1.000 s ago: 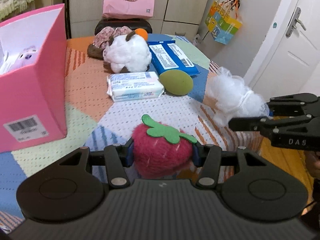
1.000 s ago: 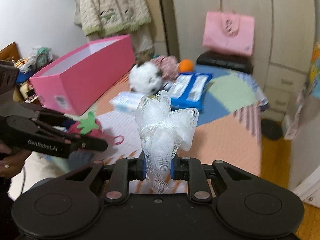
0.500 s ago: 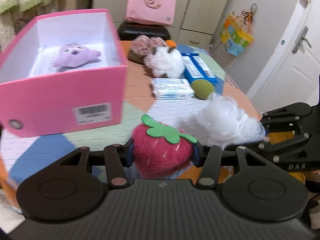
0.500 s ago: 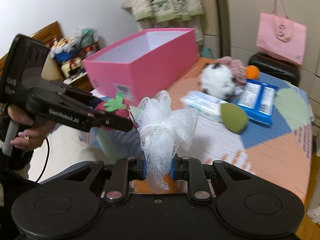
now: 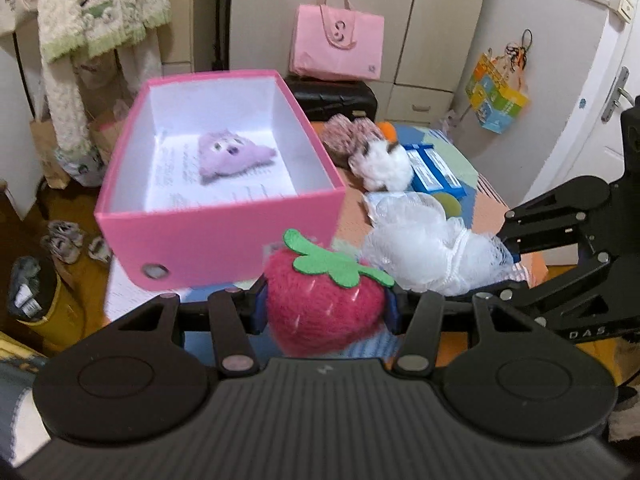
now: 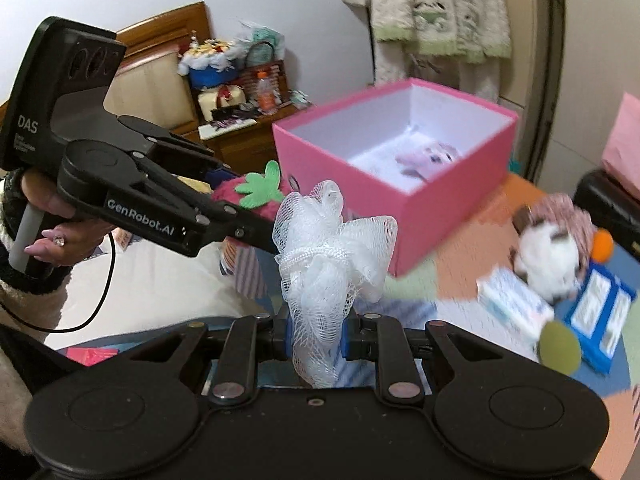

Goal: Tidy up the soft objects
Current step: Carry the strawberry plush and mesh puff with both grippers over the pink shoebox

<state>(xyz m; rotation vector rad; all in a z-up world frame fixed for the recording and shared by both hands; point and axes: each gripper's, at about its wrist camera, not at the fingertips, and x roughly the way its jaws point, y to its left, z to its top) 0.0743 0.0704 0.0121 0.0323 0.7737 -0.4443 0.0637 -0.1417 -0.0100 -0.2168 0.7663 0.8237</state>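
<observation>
My left gripper (image 5: 324, 306) is shut on a red plush strawberry (image 5: 320, 304) with a green leaf, held in the air just in front of the open pink box (image 5: 224, 240). A purple plush toy (image 5: 234, 152) lies inside the box. My right gripper (image 6: 316, 338) is shut on a white mesh bath pouf (image 6: 328, 256), held up to the right of the strawberry (image 6: 250, 196). The pouf also shows in the left wrist view (image 5: 424, 248). The pink box (image 6: 440, 216) stands ahead of the right gripper.
On the patchwork cover (image 6: 460, 304) lie a white fluffy toy (image 5: 382, 164), a brown-pink plush (image 5: 344, 134), an orange ball (image 6: 602, 244), a blue wipes pack (image 5: 434, 166), a white tissue pack (image 6: 516, 306) and a green sponge (image 6: 558, 346). A pink bag (image 5: 338, 46) stands behind.
Both grippers have risen and swung left toward the pink box with their loads. The box's open inside and the purple toy now face both cameras.
</observation>
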